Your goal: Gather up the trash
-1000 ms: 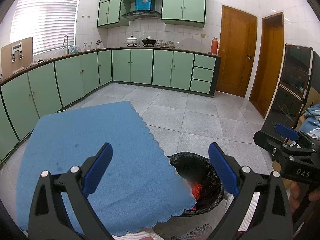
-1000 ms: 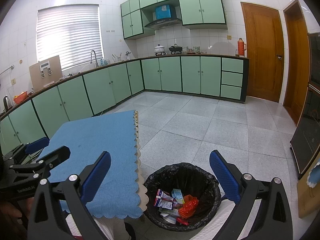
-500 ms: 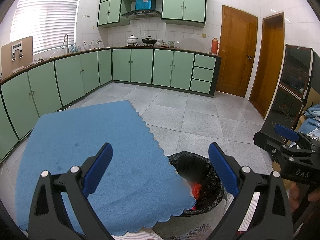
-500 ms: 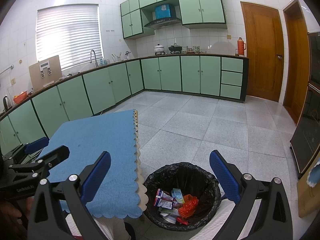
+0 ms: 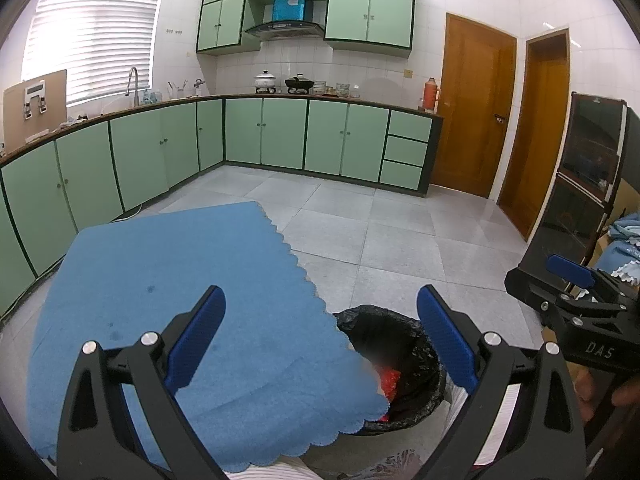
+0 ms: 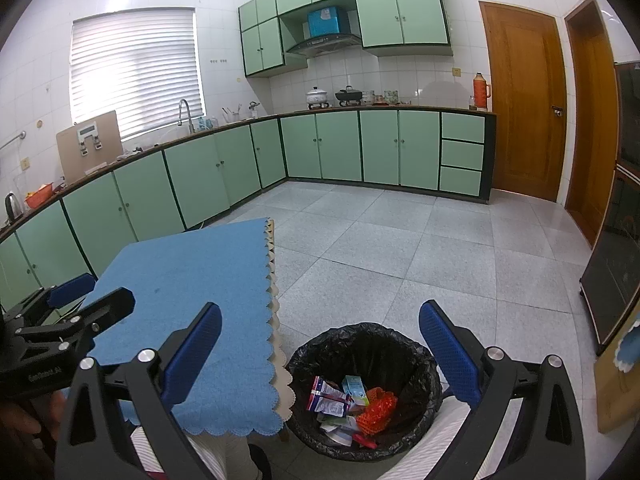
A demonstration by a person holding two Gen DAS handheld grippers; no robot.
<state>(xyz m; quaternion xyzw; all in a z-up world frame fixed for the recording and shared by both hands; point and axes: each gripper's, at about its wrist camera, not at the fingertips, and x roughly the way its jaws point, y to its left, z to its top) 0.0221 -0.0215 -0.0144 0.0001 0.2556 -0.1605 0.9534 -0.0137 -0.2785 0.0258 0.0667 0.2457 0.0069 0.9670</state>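
Note:
A bin with a black liner [image 6: 362, 344] stands on the floor beside the table; it also shows in the left wrist view [image 5: 384, 324]. Inside lie several wrappers [image 6: 328, 398], a small carton [image 6: 355, 387] and an orange mesh piece [image 6: 378, 408]. My right gripper [image 6: 320, 356] is open and empty, above the bin. My left gripper [image 5: 320, 340] is open and empty, over the table's near right corner. Each gripper shows in the other's view: the right one [image 5: 576, 292] at the right, the left one [image 6: 68, 312] at the left.
A table with a blue scalloped cloth [image 5: 168, 280] stands left of the bin. Green cabinets [image 6: 224, 168] line the left and far walls. A dark glass-door cabinet [image 5: 580, 184] stands at the right, beside wooden doors [image 6: 520, 96]. Grey tiled floor [image 6: 400, 248] lies ahead.

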